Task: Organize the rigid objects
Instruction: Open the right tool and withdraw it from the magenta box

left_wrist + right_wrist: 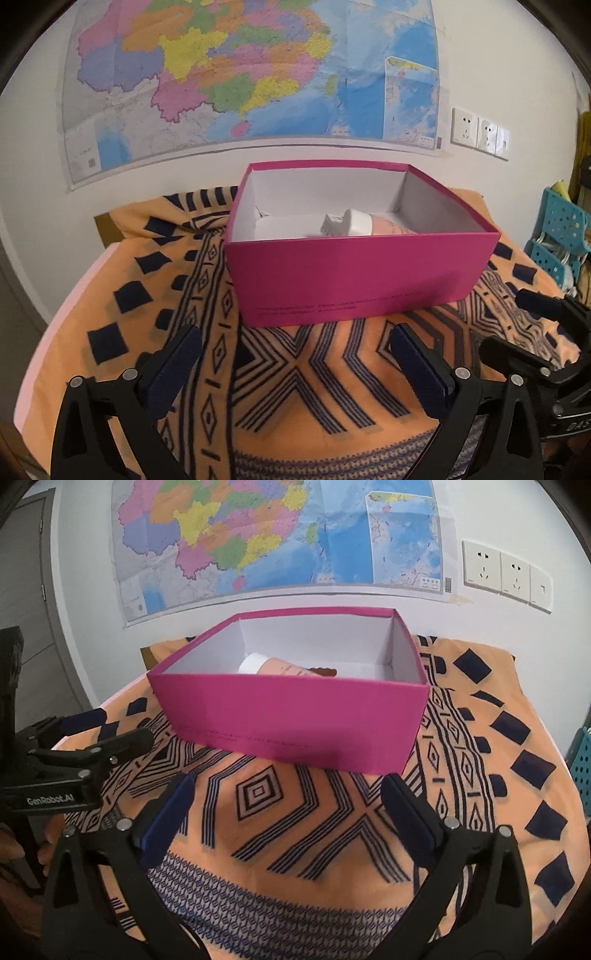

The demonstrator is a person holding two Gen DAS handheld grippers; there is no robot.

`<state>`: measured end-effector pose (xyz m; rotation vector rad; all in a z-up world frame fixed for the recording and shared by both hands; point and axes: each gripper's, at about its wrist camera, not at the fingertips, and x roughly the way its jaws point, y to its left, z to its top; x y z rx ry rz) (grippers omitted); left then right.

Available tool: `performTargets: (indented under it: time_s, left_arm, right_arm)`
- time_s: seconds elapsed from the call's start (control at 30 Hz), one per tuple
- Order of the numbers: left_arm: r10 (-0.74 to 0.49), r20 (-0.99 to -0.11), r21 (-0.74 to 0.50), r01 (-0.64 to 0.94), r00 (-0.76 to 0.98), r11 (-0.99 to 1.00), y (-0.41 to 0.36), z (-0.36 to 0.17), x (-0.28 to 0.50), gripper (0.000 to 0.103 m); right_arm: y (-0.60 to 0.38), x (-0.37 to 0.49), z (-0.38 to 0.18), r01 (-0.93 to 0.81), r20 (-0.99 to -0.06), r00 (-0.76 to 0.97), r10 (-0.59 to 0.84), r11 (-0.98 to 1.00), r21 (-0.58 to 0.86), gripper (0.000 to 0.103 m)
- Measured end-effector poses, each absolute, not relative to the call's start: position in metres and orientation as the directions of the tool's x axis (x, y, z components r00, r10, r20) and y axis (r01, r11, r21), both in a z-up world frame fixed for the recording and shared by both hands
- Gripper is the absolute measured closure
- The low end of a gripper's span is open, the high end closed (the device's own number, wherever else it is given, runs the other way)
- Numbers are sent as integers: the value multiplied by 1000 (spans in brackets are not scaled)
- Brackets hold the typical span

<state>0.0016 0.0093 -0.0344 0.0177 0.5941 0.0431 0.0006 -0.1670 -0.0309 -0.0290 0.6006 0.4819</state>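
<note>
Left wrist view: both claws (295, 354) (286, 797) spread, empty, pink box (351, 280) ahead.

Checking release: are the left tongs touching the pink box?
Apart. In the left wrist view the open left tongs sit short of the pink box, with patterned cloth showing between.

Both tools are matt black plastic. The left gripper (295, 354) has two triangular arms with long cut-out slots, each pinned by round silver rivets, and its fingers (173, 365) carry dark navy ribbed pads. The right gripper (286, 814) is built the same, its pads (166, 818) a brighter blue along the edge. Seen from the right gripper's side, the left one's black body bears white lettering, "GenRobot.AI", with small silver screws above it.
</note>
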Motion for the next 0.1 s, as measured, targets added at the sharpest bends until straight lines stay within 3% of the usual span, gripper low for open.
performTargets:
  time_s: [0.1]
  left_arm:
    - [38,-568,37,-21,822,999,8,-36,2,0]
  right_arm:
    - [-165,-2,-31,-448,-548,714,436,886,119,2]
